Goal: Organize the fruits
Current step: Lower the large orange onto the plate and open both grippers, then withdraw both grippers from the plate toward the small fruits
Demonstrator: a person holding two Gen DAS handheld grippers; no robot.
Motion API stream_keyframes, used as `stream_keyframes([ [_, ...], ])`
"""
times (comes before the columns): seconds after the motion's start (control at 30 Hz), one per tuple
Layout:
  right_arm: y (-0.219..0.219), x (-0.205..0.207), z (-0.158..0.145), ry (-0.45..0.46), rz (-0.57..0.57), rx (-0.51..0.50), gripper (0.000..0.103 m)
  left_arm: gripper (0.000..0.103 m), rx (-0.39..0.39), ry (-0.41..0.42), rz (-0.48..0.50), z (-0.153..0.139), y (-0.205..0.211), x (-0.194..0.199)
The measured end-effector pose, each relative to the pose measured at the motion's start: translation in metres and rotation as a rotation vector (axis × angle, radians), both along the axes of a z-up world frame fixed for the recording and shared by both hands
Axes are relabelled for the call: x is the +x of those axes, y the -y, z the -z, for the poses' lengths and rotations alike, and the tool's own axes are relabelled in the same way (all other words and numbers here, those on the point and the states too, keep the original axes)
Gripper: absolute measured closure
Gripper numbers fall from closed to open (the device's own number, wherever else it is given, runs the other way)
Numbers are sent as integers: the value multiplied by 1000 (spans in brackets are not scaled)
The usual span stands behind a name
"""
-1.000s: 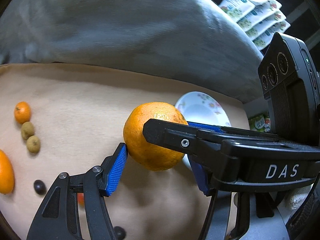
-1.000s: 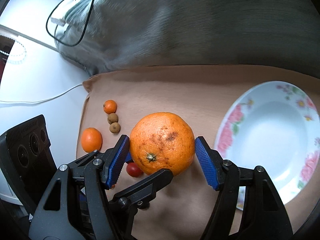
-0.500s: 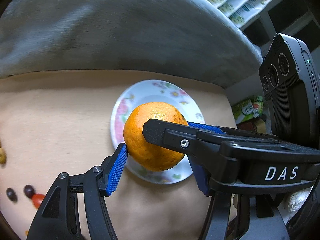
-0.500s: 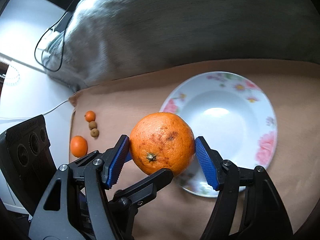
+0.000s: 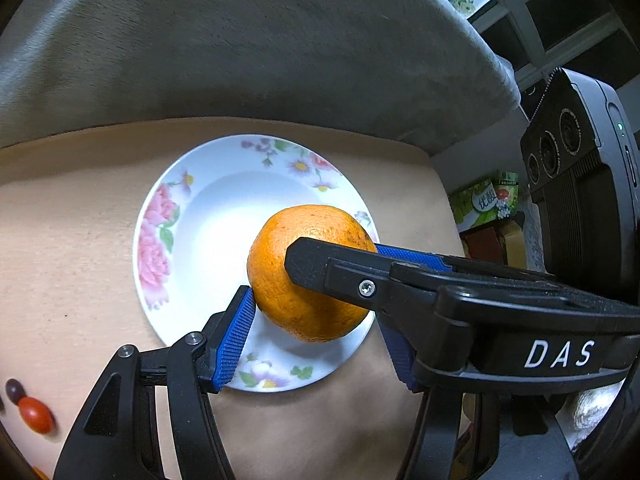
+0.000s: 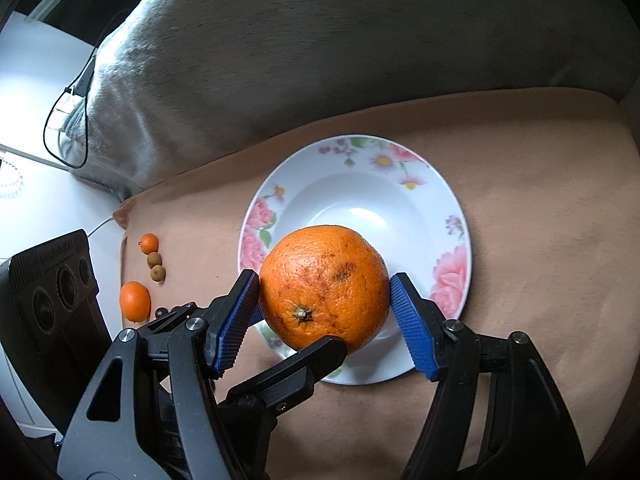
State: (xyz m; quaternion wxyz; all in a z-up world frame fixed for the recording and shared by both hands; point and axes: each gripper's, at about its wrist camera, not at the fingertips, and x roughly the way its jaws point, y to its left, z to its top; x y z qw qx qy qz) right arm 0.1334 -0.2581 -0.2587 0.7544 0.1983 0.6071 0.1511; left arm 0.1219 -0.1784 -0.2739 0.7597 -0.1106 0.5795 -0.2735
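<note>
Left of the plate (image 6: 450, 200), small fruits (image 6: 135, 301) lie on the worktop. Above the plate's near rim, the orange (image 6: 324, 286) is clamped between both the left gripper (image 5: 316, 316) and right gripper (image 6: 326, 316). It looks firm, fairly heavy, round; grip across its middle.

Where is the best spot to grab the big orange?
Across its widest middle, one pad on each opposite side, coming in from the stem end. It is round, so a squeeze off-centre would probably let it slip out. The right gripper holds the big orange that way, stem facing its camera.
</note>
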Motion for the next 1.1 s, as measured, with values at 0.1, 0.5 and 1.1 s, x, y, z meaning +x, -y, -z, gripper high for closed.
stream_keyframes([
  [0.1, 3, 0, 2, -3, 1, -6, 32, 41, 3, -4, 4, 2, 3, 1],
  [0.5, -6, 0, 7, -16, 1, -31, 32, 44, 23, -5, 21, 4, 9, 0],
  [1.1, -1, -15, -38, 129, -6, -132, 32, 42, 68, 49, -10, -15, -19, -14],
])
